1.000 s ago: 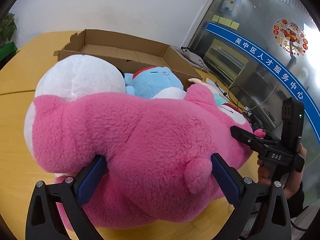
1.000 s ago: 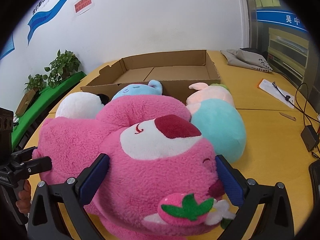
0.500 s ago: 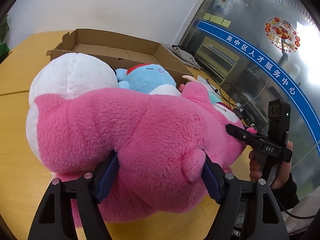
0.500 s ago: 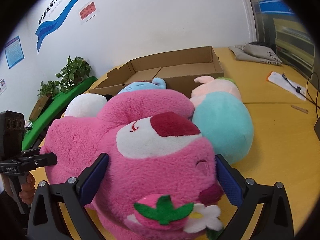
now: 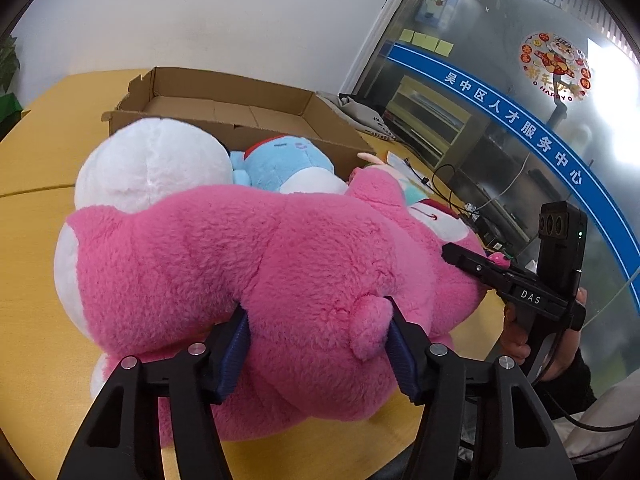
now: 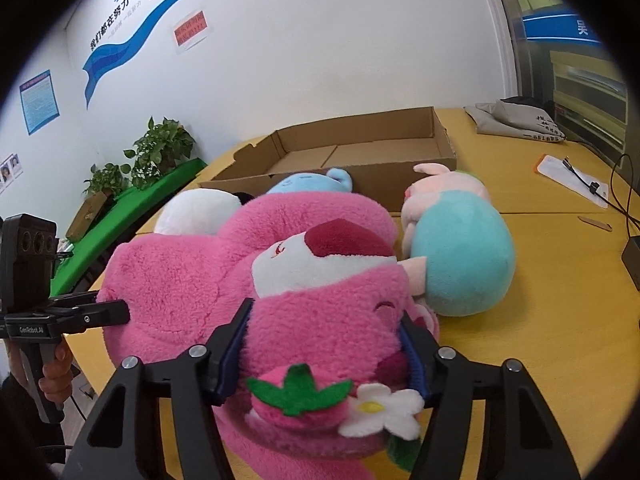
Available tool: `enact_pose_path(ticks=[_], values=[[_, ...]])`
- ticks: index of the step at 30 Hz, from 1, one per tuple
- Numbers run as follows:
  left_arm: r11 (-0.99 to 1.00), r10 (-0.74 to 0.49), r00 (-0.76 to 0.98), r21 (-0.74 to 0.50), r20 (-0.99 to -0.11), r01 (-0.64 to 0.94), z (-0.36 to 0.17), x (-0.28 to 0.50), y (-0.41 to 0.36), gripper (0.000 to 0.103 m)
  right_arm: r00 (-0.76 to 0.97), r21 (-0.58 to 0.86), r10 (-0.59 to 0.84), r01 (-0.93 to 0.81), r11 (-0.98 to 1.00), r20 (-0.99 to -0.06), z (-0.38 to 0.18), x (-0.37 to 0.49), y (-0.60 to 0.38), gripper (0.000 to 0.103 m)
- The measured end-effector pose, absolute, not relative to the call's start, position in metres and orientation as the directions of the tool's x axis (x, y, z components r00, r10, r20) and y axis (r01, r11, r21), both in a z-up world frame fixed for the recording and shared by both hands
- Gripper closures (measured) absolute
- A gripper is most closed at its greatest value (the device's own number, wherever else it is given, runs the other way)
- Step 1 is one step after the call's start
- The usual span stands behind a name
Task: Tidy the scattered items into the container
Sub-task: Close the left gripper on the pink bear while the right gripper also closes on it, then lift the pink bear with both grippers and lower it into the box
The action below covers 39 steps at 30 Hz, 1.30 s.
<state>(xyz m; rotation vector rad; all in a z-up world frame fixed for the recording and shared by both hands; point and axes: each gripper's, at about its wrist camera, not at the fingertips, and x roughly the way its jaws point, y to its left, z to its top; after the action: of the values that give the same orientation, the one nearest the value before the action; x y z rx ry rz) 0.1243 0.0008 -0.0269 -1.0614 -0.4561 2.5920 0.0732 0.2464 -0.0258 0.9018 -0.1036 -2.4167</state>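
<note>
So the big pink plush bear (image 5: pixel 256 280) is lying on its side on the yellow surface (image 5: pixel 36 264), just in front of the cardboard box (image 5: pixel 224 104), which looks empty inside from both views. It's a bulky, floppy toy, so my guess is that's why both grippers are on it at once: one end alone would let the rest sag and drag.

The left gripper (image 5: pixel 316 340) has the rump end, near the little tail, and its jaws have just been closing; the blue pads are sunk into the fur on both sides, so it's pinching the body. The right gripper (image 6: pixel 326 344) has the head end, just above the strawberry (image 6: pixel 296 400) and white flower (image 6: pixel 380 408), jaws also just closed in, squeezing the muzzle area.

Around it: a white plush (image 5: pixel 152 168) and a small blue plush (image 5: pixel 288 160) sit wedged between the bear and the box wall, and a teal-and-pink plush (image 6: pixel 460 252) lies touching the bear's head. All of those are still outside the box, so the tidy-up looks barely started.
</note>
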Motion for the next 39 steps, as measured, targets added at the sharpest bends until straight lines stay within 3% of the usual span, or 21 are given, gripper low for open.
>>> enact_pose_path(ticks=[9,13,18,26,30,35,37,39], values=[[-0.92,0.365,-0.744,-0.339,-0.559,-0.196,0.034,0.112,-0.006,0.037,-0.62,0.333,-0.588,0.486,-0.808,-0.52,0.012,0.055,0.246,0.041],[-0.924,0.363,-0.764,-0.314,-0.534,-0.219,0.07,0.077,-0.014,0.038,-0.656,0.305,-0.592,0.509,-0.805,-0.468,0.048,0.027,0.238,0.041],[-0.934,0.35,-0.779,-0.26,-0.52,-0.246,0.105,-0.001,-0.028,0.038,-0.692,0.29,-0.578,0.5,-0.816,-0.433,0.088,-0.042,0.229,0.041],[-0.936,0.35,-0.742,-0.248,-0.571,-0.251,0.131,-0.17,-0.056,0.038,-0.696,0.318,-0.562,0.463,-0.827,-0.447,0.11,-0.195,0.213,0.041],[-0.927,0.37,-0.683,-0.3,-0.629,-0.226,0.112,-0.262,-0.061,0.038,-0.711,0.293,-0.512,0.42,-0.859,-0.481,0.103,-0.269,0.204,0.041],[-0.916,0.388,-0.543,-0.374,-0.745,-0.142,0.025,-0.357,-0.06,0.038,-0.667,0.251,-0.408,0.324,-0.912,-0.623,0.047,-0.358,0.195,0.041],[-0.914,0.388,-0.466,-0.396,-0.795,-0.085,-0.022,-0.381,-0.059,0.048,-0.619,0.222,-0.359,0.289,-0.931,-0.699,0.011,-0.387,0.19,0.041],[-0.893,0.418,-0.452,-0.447,-0.788,-0.046,-0.051,-0.393,-0.065,0.05,-0.595,0.202,-0.329,0.271,-0.941,-0.733,-0.016,-0.403,0.186,0.041]])
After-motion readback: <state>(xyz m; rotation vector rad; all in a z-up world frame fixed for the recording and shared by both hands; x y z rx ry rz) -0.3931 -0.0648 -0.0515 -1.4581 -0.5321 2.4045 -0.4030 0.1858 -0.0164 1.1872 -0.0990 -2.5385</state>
